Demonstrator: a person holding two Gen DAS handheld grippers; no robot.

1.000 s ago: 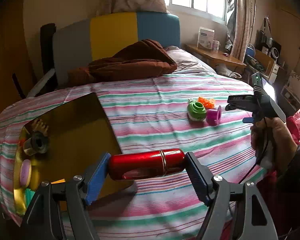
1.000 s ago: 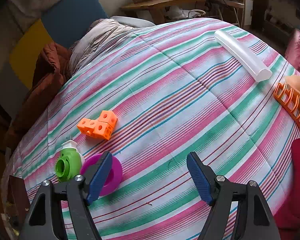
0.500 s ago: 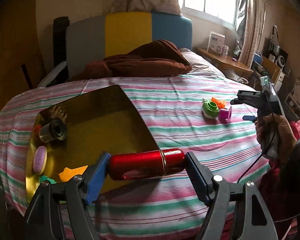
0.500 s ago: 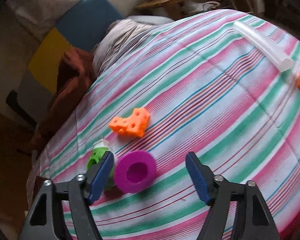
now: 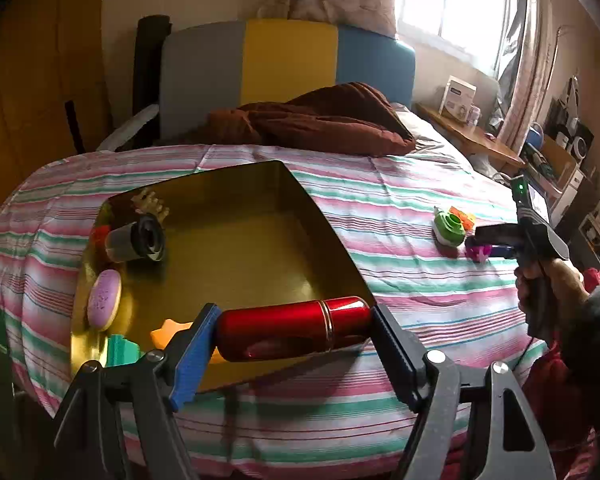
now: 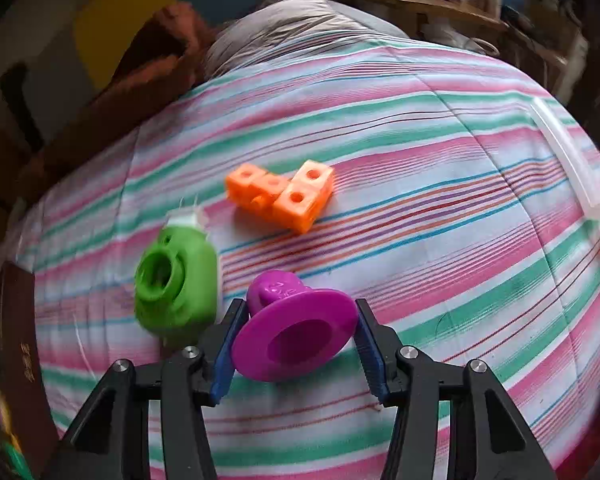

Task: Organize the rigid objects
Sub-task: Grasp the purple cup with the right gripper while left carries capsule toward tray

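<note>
My left gripper [image 5: 295, 320] is shut on a shiny red cylinder [image 5: 284, 330], held crosswise over the near right corner of a gold tray [image 5: 240, 248] on the striped bed. My right gripper [image 6: 299, 308] has a purple flared cup [image 6: 296, 336] between its jaws, which are closing; both blue pads touch the cup's rim. In the left wrist view the right gripper [image 5: 488, 240], held by a hand, sits at that purple cup [image 5: 478, 251]. A green round toy [image 6: 176, 284] lies just left of the cup, and an orange cube block [image 6: 284, 196] lies beyond it.
The tray holds a dark cylinder [image 5: 138, 238], a pink oval [image 5: 104, 300], an orange star [image 5: 172, 330] and a green piece [image 5: 120, 350]. A clear tube [image 6: 568, 160] lies at the bed's right. A brown blanket [image 5: 320, 120] is heaped by the headboard.
The left gripper has carried the red cylinder leftward over the tray's corner. The right gripper has moved in on the purple cup, and its jaws have narrowed around it.
</note>
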